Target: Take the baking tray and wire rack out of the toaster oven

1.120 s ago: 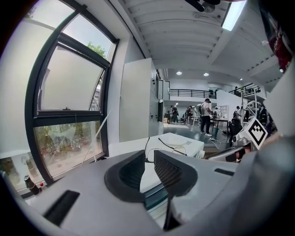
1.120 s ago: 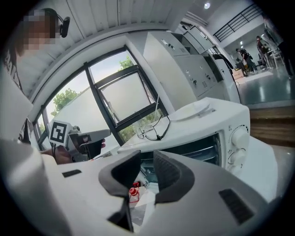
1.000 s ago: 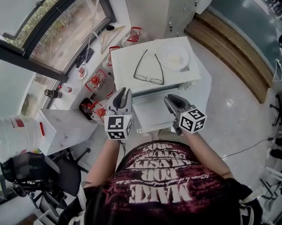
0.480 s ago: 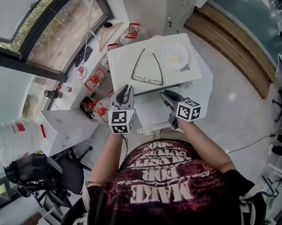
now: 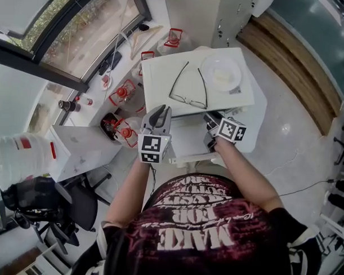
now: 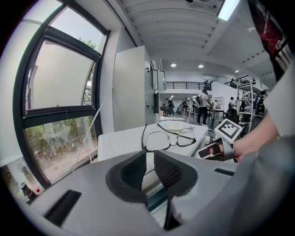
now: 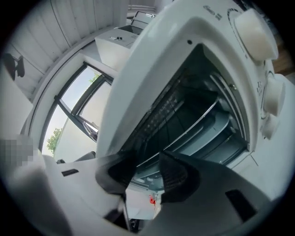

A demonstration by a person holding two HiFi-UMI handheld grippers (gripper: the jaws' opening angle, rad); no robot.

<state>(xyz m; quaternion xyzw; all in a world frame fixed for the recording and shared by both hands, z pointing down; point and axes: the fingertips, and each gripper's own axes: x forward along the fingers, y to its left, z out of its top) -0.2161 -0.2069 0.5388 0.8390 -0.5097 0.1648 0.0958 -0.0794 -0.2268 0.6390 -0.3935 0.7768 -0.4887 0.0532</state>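
Note:
The white toaster oven (image 5: 163,77) stands with its door (image 5: 186,141) dropped open toward me. In the right gripper view its cavity (image 7: 184,106) shows the wire rack (image 7: 189,126) and, beside it, the grey baking tray (image 7: 216,131). My right gripper (image 5: 209,122) (image 7: 146,168) is at the oven mouth. Its jaws have just been opening and nothing is between the pads. My left gripper (image 5: 160,110) (image 6: 150,159) hovers at the oven's left front corner, with a narrow gap between its pads and nothing held.
A pair of glasses (image 5: 188,87) (image 6: 168,137) and a white plate (image 5: 221,72) lie on the oven's top. Red-lidded containers (image 5: 121,93) crowd the window ledge to the left. A white side table (image 5: 81,150) and a black chair (image 5: 56,214) stand at my left.
Both grippers have dropped lower and closer to the oven front. The right gripper has rolled and moved in to the open oven mouth, with its jaws wider apart.

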